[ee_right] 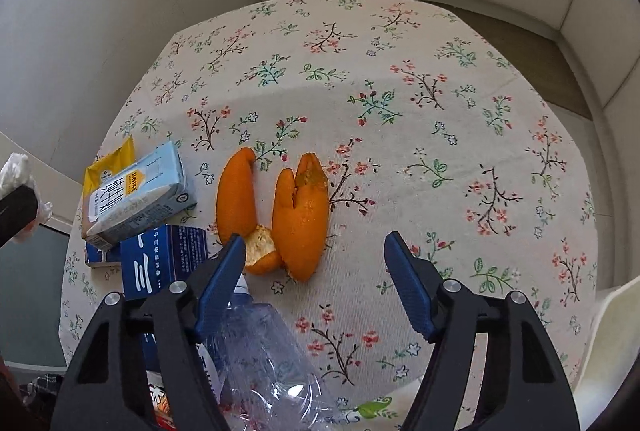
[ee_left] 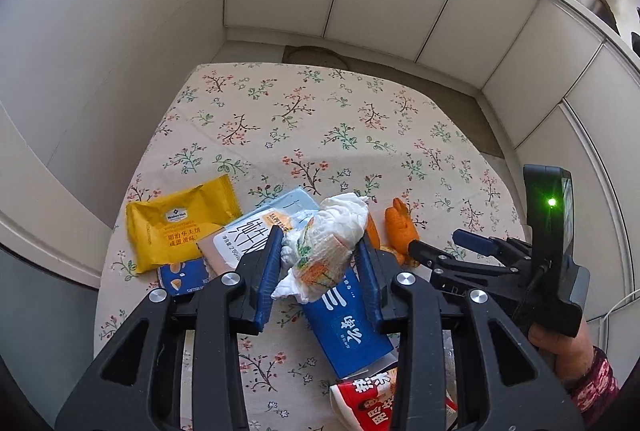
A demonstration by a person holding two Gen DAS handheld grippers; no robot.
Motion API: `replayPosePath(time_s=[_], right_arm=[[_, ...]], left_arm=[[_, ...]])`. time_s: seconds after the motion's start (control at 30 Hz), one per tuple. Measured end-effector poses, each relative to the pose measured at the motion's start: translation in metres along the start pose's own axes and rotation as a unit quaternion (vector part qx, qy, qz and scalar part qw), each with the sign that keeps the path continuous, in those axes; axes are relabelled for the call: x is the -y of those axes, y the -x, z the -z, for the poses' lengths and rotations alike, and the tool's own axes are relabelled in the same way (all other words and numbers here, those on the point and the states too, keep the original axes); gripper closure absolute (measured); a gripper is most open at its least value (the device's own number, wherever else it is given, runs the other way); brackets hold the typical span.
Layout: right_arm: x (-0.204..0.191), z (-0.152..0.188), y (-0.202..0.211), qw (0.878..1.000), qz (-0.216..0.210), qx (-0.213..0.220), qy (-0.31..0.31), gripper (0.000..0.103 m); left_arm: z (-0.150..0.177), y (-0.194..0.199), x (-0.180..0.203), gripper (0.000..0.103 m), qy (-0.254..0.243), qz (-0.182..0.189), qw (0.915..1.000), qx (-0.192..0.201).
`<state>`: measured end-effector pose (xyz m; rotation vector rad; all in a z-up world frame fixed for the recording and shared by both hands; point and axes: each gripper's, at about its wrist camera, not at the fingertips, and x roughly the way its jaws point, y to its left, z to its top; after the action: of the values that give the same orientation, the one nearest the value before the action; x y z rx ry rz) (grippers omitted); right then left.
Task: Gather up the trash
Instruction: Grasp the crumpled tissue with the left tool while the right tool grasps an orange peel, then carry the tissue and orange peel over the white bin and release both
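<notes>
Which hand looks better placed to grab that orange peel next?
The right. The right gripper is open and hovering just over the orange peel, with nothing in it. The left gripper is already shut on a crumpled tissue.

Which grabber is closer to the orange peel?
Right. The right gripper hovers open just over the orange peel, one finger beside it. The left gripper is off to the side, clamped on a crumpled tissue.

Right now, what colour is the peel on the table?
Orange peel, bright outside and paler inside; the right wrist view shows it best.
</notes>
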<state>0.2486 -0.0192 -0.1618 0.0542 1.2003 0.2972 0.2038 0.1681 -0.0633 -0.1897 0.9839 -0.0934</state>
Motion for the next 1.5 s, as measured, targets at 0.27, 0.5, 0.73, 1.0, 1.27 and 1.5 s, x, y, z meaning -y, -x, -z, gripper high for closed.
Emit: replayPosePath(time_s=[0.27, 0.5, 0.73, 1.0, 1.27, 1.5], right_arm=[[0.013, -0.002, -0.033, 0.999, -0.031, -0.031, -0.026, 0.051], [0.002, -0.001, -0.034, 0.999, -0.034, -0.024, 0.007, 0.08], [-0.003, 0.002, -0.012, 0.999, -0.03, 0.003, 0.017, 0.087], [0.014, 0.001, 0.038, 0.998, -0.036, 0.055, -0.002, 0.087], [0.031, 0.011, 0.09, 0.993, -0.003, 0.122, -0.004, 0.086], [0.055, 0.023, 0.133, 0.983, 0.045, 0.176, -0.015, 0.086]], left_arm=[[0.0, -0.007, -0.005, 0.068, 0.0, 0.0, 1.0, -0.009], [0.001, -0.01, -0.004, 0.068, 0.002, -0.002, 0.9999, -0.013], [-0.003, -0.005, -0.001, 0.068, 0.014, -0.001, 0.9999, 0.002], [-0.007, 0.006, 0.011, 0.068, 0.023, 0.01, 0.9993, 0.027], [-0.012, 0.016, 0.039, 0.068, 0.019, 0.027, 0.9981, 0.052], [-0.014, 0.016, 0.067, 0.068, 0.011, 0.04, 0.9971, 0.064]])
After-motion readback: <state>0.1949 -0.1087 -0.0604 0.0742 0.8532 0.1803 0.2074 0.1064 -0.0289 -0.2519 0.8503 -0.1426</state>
